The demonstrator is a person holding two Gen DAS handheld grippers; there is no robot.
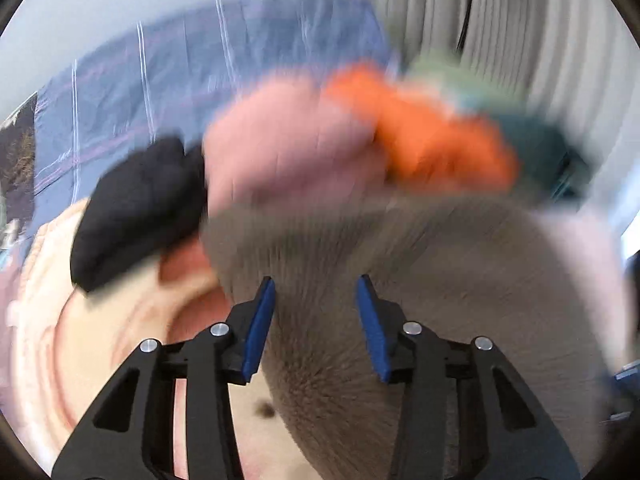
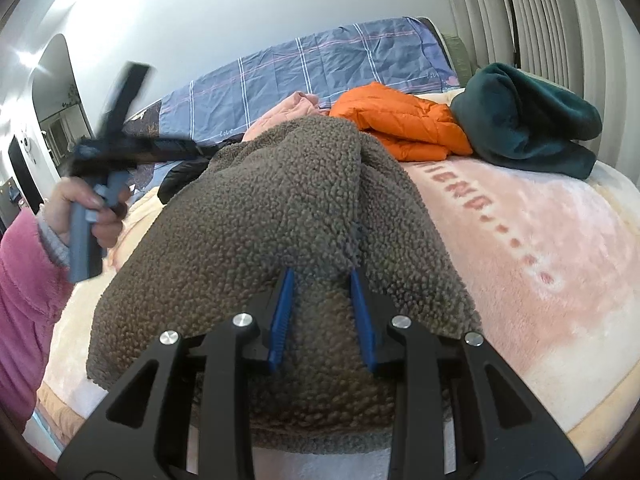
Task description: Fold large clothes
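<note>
we are working on the bed (image 2: 540, 240), on its pink plush blanket, where the brown sherpa fleece jacket (image 2: 280, 220) is lying bunched in the middle, nearer to us than the orange puffer jacket (image 2: 400, 124) and the dark green fleece (image 2: 528, 120) piled toward the headboard side. the jacket's long axis is running straight away from us toward the blue plaid sheet (image 2: 300, 72), its far end humping up and its near hem spreading wide at the bed edge. a deep crease is running along that axis, slightly right of centre.

we are judging the step as taking hold of the near edge to spread or fold the jacket. to do it well, we are wanting both tools pinching a single layer at matching points on the hem, well apart, then lifting together so the pile is not dragging the blanket.

the right tool (image 2: 322, 276) is sitting spread, its blue pads either side of a fleece ridge, not yet closing on it. the left tool (image 1: 316, 284) is also spread and empty over the fleece; its view is badly motion-blurred, and from the right wrist view it is raised off the bed at the left.
</note>
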